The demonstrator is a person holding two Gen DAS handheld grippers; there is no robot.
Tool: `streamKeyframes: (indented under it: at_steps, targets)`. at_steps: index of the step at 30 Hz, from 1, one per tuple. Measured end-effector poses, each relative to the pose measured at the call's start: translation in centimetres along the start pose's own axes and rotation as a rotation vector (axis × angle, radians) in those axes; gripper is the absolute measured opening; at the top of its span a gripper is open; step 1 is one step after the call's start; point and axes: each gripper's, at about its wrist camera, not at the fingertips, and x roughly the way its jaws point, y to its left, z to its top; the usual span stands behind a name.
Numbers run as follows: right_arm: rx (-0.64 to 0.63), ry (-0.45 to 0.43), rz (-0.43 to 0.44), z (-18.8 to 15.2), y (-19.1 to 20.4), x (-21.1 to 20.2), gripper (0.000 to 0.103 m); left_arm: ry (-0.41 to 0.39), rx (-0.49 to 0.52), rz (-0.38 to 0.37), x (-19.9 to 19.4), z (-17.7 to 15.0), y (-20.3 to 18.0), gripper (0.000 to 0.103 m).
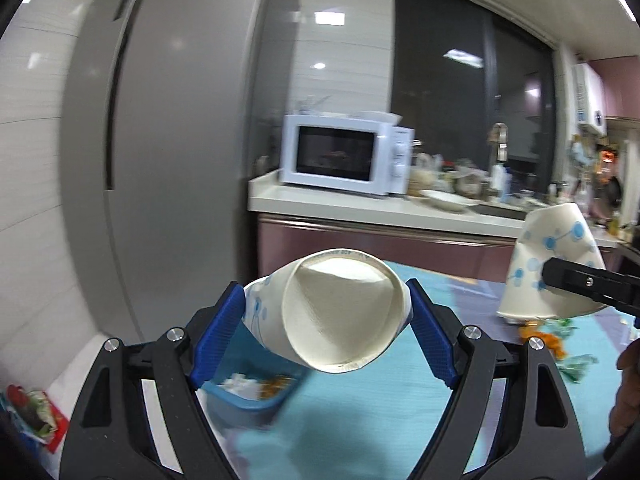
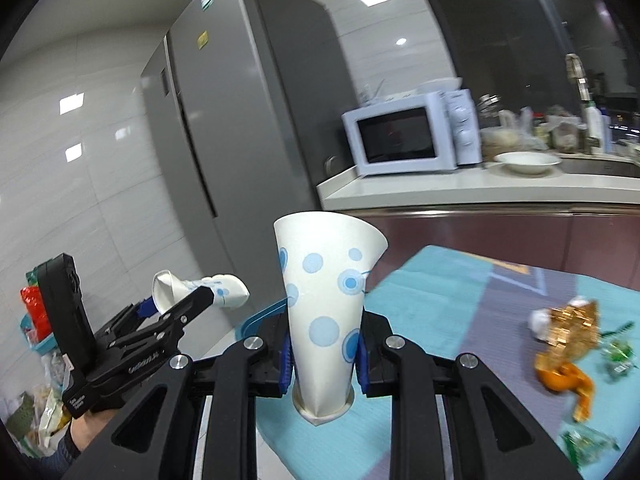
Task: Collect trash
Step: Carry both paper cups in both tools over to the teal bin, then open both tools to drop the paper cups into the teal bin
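My left gripper (image 1: 326, 316) is shut on a squashed white paper cup (image 1: 340, 312) with blue dots, its open mouth toward the camera, held above a blue trash bin (image 1: 250, 394). In the right wrist view this gripper (image 2: 188, 300) and its cup (image 2: 224, 290) are at the left. My right gripper (image 2: 324, 354) is shut on a second crumpled dotted paper cup (image 2: 326, 300), held above the table. That cup (image 1: 560, 268) also shows at the right in the left wrist view.
A teal tablecloth (image 2: 432, 320) covers the table. Orange peel (image 2: 560, 372), a gold wrapper (image 2: 572, 328) and green candy wrappers (image 2: 616, 356) lie on it at the right. A grey fridge (image 1: 160, 140), a white microwave (image 1: 344, 154) and a cluttered counter stand behind.
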Motion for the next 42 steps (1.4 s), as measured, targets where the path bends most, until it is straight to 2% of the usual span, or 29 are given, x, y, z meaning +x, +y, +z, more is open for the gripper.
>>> streamKeyframes:
  at_steps: [6, 15, 24, 30, 36, 37, 38, 40, 42]
  targets:
    - [-0.029, 0.072, 0.057, 0.6, 1.9, 5.6, 0.022, 0.043, -0.004, 0.086, 2.7, -0.3, 5.1, 0.08]
    - [-0.047, 0.21, 0.111, 0.9, 3.6, 14.5, 0.022, 0.143, 0.001, 0.148, 9.5, -1.5, 6.8, 0.08]
    - [-0.131, 0.425, 0.1, 0.3, 5.0, 24.3, 0.023, 0.264, -0.016, 0.161, 17.2, -2.5, 8.8, 0.08]
    - [-0.186, 0.535, 0.063, -1.3, 5.8, 29.0, 0.023, 0.369, -0.051, 0.152, 21.8, -4.4, 10.9, 0.08]
    - [-0.202, 0.629, 0.033, -2.7, 5.6, 32.8, 0.026, 0.462, -0.054, 0.141, 25.9, -6.6, 11.3, 0.081]
    - [-0.209, 0.635, 0.022, -2.6, 5.5, 33.6, 0.027, 0.474, -0.055, 0.145, 26.6, -7.0, 11.3, 0.081]
    - [-0.207, 0.646, 0.022, -2.7, 5.4, 34.1, 0.028, 0.48, -0.058, 0.145, 27.2, -7.3, 11.4, 0.087]
    - [-0.194, 0.656, 0.026, -2.8, 5.1, 34.7, 0.038, 0.486, -0.06, 0.153, 28.0, -7.5, 11.5, 0.091]
    - [-0.186, 0.646, 0.029, -2.7, 4.8, 34.9, 0.041, 0.488, -0.061, 0.149, 28.5, -7.7, 11.3, 0.096]
